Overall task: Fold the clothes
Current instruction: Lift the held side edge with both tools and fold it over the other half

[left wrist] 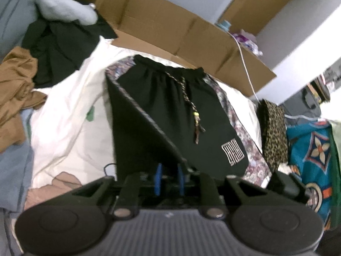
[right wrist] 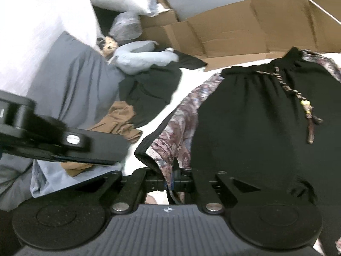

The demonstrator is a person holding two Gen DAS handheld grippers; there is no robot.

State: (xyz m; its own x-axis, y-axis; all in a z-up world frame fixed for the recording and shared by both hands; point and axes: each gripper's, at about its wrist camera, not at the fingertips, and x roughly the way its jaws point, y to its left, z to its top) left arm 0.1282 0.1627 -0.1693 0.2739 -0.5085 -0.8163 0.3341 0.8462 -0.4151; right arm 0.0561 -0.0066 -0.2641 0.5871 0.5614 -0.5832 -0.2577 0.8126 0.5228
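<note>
Your left gripper (left wrist: pixel 169 178) is clamped on the hem of the black shorts (left wrist: pixel 170 115), one leg lifted and folded diagonally over the front. Drawstring (left wrist: pixel 187 98) hangs down the middle, white logo (left wrist: pixel 232 152) lower right. White sheet (left wrist: pixel 64 111) underneath, cardboard (left wrist: pixel 170 29) behind

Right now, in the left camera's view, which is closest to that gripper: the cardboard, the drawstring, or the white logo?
1. White logo, lower right on the black shorts, nearest the left gripper.
2. Drawstring, hanging mid-shorts.
3. Cardboard, behind the waistband, farthest.
</note>
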